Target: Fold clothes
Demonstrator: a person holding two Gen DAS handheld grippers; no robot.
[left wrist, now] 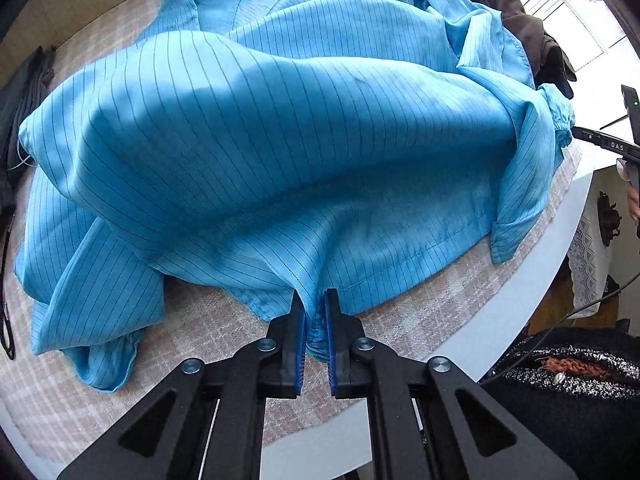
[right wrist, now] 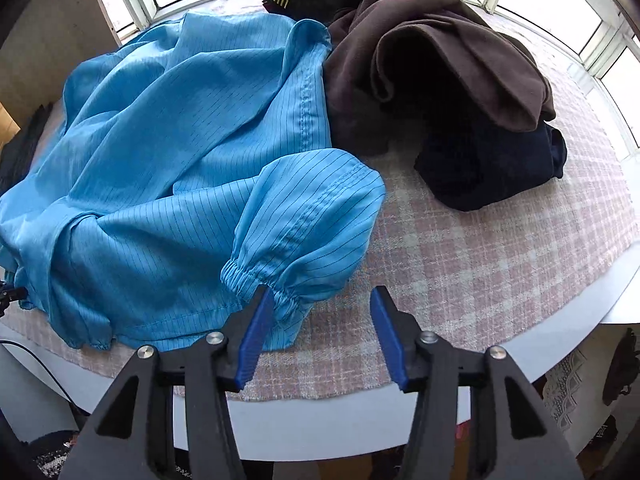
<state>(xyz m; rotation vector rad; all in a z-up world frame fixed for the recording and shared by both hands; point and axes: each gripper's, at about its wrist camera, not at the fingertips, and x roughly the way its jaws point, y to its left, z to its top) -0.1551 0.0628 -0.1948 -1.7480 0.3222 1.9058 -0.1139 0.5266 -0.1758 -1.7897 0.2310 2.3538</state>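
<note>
One bright blue pinstriped garment (left wrist: 280,128) lies crumpled on the bench (right wrist: 500,248) under a pink checked cloth, beside one heap of dark brown and navy clothes (right wrist: 448,80). The left hand-held gripper (left wrist: 314,300) pinches the garment's near hem. The right hand-held gripper (right wrist: 320,300) stands spread, its left finger touching an elastic cuff (right wrist: 260,280).

White round table (right wrist: 624,304) under pink checked cloth (right wrist: 480,264); blue striped garment (right wrist: 180,152), brown garment (right wrist: 440,60) atop.
</note>
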